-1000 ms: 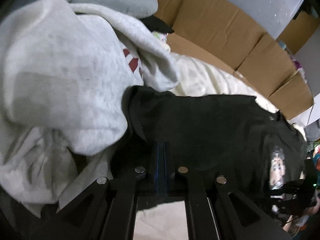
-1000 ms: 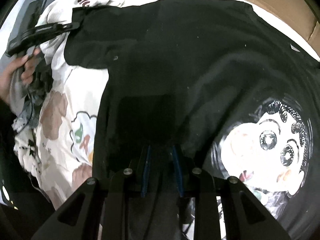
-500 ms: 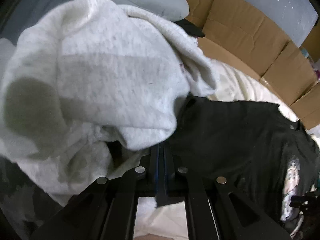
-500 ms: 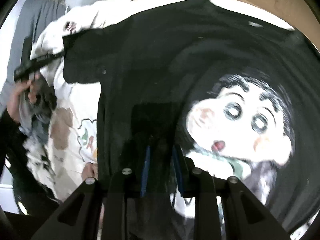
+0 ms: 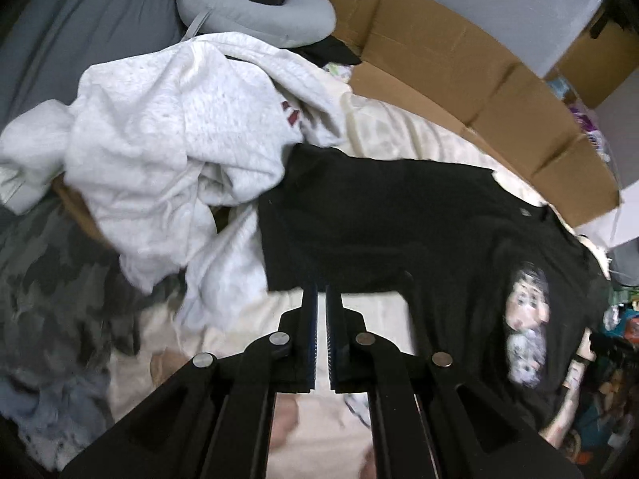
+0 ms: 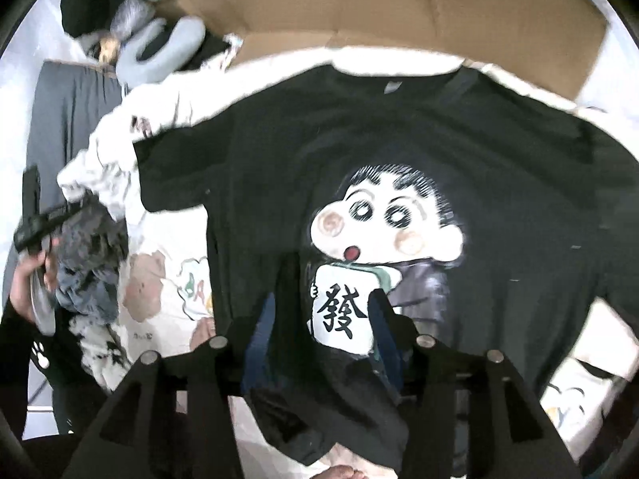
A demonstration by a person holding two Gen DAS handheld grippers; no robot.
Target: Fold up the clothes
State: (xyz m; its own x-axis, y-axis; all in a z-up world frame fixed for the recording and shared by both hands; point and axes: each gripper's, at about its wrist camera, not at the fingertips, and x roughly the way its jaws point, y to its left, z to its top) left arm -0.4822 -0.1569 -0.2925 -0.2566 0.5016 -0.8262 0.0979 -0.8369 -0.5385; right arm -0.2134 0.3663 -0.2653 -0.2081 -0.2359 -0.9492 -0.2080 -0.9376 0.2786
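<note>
left gripper (image 5: 322,295): fingers nearly pressed together, thin slit between the blue pads; tips sit at the lower hem edge of the sleeve, can't tell if any cloth is pinched
right gripper (image 6: 323,311): fingers spread wide, black cloth of the hem area lies between and over them; no pinch
black T-shirt (image 6: 399,151): spread flat, print up, on the cream printed bedsheet (image 6: 159,299); collar points away toward the cardboard; left sleeve (image 5: 319,219) stretched out flat
print (image 6: 383,235): cartoon boy face with a white tile bearing a black character, just ahead of the right gripper's fingertips
grey sweatshirt (image 5: 167,127): crumpled heap just beside the sleeve, its edge touching the sleeve's far corner; dark red mark visible on it
cardboard (image 5: 459,64): flattened boxes along the far side of the bed, behind the shirt
neck pillow (image 5: 255,12): grey, beyond the sweatshirt, against the cardboard
left hand (image 6: 32,275): seen in the right wrist view, gripping the left gripper's handle beside a dark mottled garment (image 6: 88,263)
image: both views slightly motion-blurred
</note>
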